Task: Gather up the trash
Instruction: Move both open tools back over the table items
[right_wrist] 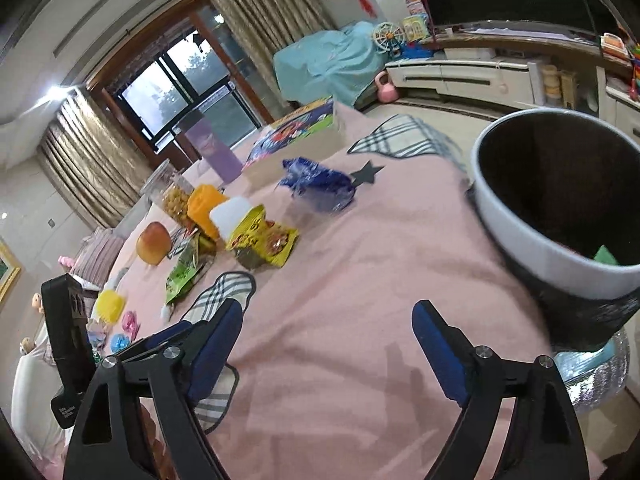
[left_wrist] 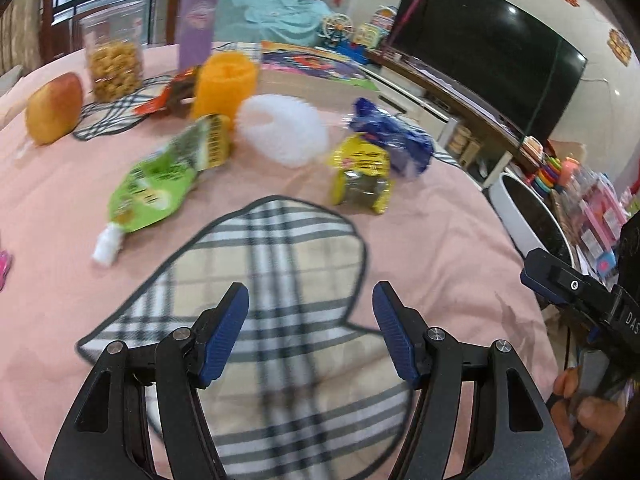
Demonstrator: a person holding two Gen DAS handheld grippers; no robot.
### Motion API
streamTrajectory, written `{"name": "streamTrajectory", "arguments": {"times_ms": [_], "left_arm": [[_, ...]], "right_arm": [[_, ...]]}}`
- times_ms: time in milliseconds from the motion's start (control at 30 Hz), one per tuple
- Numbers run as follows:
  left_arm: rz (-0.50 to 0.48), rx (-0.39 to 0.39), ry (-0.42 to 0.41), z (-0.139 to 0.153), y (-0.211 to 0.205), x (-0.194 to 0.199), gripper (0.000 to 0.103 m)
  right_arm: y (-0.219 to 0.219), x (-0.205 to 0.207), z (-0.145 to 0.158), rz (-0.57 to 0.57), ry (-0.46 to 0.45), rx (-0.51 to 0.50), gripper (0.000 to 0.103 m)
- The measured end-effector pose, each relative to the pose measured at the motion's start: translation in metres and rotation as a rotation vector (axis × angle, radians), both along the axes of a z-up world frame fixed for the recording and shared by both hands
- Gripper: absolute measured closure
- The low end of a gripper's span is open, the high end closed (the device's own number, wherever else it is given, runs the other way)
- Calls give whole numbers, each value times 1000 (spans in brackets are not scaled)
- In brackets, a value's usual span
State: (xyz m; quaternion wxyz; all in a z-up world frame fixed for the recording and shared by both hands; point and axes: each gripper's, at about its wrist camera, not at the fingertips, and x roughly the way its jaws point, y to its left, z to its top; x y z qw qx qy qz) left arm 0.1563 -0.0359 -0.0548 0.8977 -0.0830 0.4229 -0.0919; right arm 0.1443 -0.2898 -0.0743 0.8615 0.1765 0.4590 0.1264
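My left hand-held gripper (left_wrist: pixel 310 334) hangs with its blue pads spread and nothing between them, right over the grey-and-cream plaid fabric mat (left_wrist: pixel 276 280) that I'll use as my landmark. My right hand-held gripper (right_wrist: pixel 328 344) is spread wider and also empty, hovering over bare pink cloth on the desk (right_wrist: pixel 380 280) to the right of that mat. Both sit empty, I judge, because I am between pickups.

Just beyond the mat's far-left edge lies the green flattened spout pouch with a white cap (left_wrist: pixel 154 188), label up, cap pointing toward me; it looks like an easy flat pinch. Beyond the mat's far-right edge sits the crumpled yellow snack wrapper (left_wrist: pixel 362 178), and just behind that the crumpled blue plastic wrapper (left_wrist: pixel 394 140). These three read as the trash I am after.

Between them, farther from the mat, stands a white ribbed foam ring (left_wrist: pixel 282 134), with an orange ribbed plastic cup (left_wrist: pixel 226 82) behind it. Well to the far left of the mat are a yellow-red apple (left_wrist: pixel 54 108) and a clear jar of yellow snacks (left_wrist: pixel 114 62), probably keepers.

The white-rimmed bin with a black liner (right_wrist: pixel 536 244) stands off the desk edge well to the right of the mat, near my right gripper, so drops are short. Something green already lies inside.
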Motion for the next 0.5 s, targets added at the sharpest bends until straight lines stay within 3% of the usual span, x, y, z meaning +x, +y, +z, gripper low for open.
{"name": "streamTrajectory", "arguments": {"times_ms": [500], "left_arm": [[115, 4, -17, 3, 58, -3, 37]], "right_arm": [[52, 15, -15, 64, 22, 0, 12]]}}
